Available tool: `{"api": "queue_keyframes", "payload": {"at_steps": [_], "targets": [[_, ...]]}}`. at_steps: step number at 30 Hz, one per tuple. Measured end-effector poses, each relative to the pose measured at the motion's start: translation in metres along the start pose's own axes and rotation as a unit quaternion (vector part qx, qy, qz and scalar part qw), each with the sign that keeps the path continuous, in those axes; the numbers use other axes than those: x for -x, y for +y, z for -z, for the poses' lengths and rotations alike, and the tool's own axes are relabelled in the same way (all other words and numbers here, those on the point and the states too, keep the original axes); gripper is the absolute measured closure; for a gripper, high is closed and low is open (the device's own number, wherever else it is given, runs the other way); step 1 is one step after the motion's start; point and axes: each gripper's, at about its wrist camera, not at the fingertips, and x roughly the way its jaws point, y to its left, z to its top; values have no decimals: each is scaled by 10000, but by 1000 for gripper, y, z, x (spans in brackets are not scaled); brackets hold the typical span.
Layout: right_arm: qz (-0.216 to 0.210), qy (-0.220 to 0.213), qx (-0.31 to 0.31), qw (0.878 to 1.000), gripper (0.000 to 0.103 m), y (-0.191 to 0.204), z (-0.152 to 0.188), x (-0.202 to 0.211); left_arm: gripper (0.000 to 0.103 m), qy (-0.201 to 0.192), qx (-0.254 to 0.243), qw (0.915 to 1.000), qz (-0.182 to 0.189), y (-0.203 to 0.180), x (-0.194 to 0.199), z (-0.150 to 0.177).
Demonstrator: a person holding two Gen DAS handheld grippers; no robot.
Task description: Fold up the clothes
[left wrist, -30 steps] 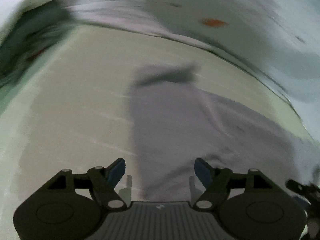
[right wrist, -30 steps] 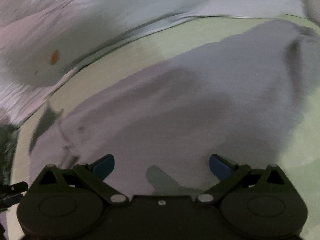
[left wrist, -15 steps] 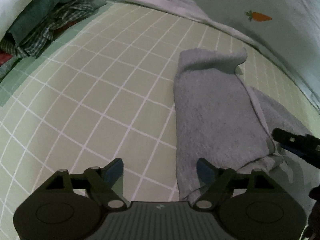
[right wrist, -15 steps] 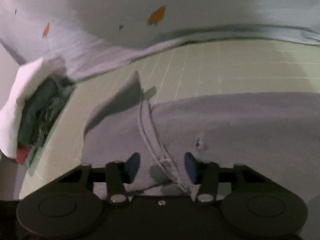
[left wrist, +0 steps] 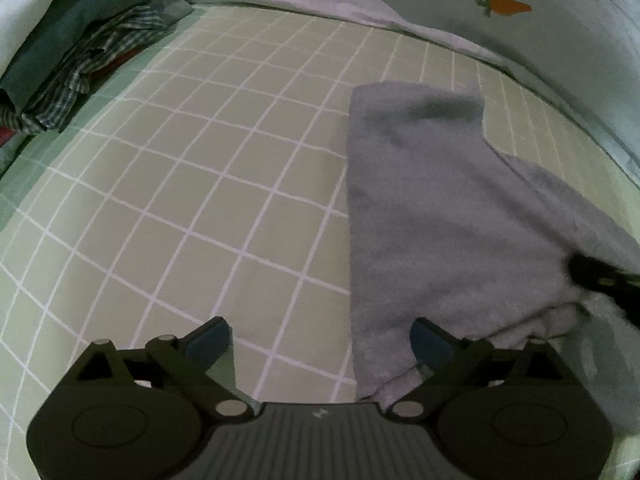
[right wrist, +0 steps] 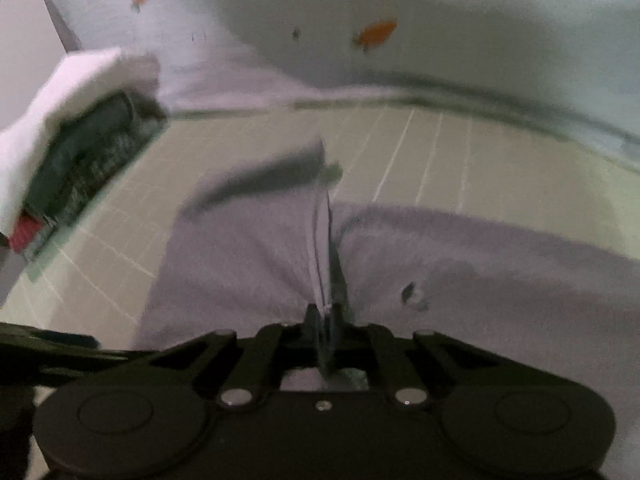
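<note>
A grey fleece garment (left wrist: 432, 208) lies on a green checked sheet (left wrist: 200, 184), partly folded, with its near edge bunched. My left gripper (left wrist: 320, 340) is open and empty, hovering just above the sheet with its right finger over the garment's left edge. My right gripper (right wrist: 324, 320) is shut on a raised fold of the grey garment (right wrist: 248, 256), which pulls up into a ridge between the jaws. The right gripper's tip also shows in the left wrist view (left wrist: 600, 276), on the garment's right side.
A pile of dark and plaid clothes (left wrist: 80, 52) lies at the far left of the bed, also seen in the right wrist view (right wrist: 80, 148). A white quilt with carrot prints (left wrist: 508, 4) runs along the back.
My right gripper has closed from wide open onto a fold of the grey garment. My left gripper has shifted left, so the garment now lies on its right side.
</note>
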Motion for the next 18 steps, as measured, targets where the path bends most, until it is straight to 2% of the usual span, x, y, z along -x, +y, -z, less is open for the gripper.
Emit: {"api": "queue_keyframes", "payload": {"at_steps": [2, 4, 7, 10, 11, 12, 14, 18], "targets": [[152, -173, 52, 9997, 99, 6, 2, 28, 6, 20, -13, 10000, -4, 0, 0, 0], [366, -125, -2, 9993, 99, 6, 9, 43, 6, 28, -65, 10000, -15, 1, 0, 1], [462, 541, -454, 9964, 97, -11, 32, 31, 5, 23, -235, 9997, -86, -3, -1, 3], [617, 863, -972, 9896, 83, -27, 46, 19, 4, 76, -374, 9991, -182, -7, -3, 3], [579, 758, -1072, 9896, 68, -29, 44, 20, 4, 87, -366, 9991, -171, -7, -3, 2], [539, 617, -1111, 9904, 59, -31, 41, 22, 3, 98, -358, 9992, -160, -6, -4, 2], [455, 386, -1126, 9918, 59, -32, 31, 20, 3, 113, -312, 9994, -131, -4, -4, 0], [226, 269, -1173, 9925, 59, -39, 8, -4, 2, 133, -206, 9996, -117, -2, -7, -7]]}}
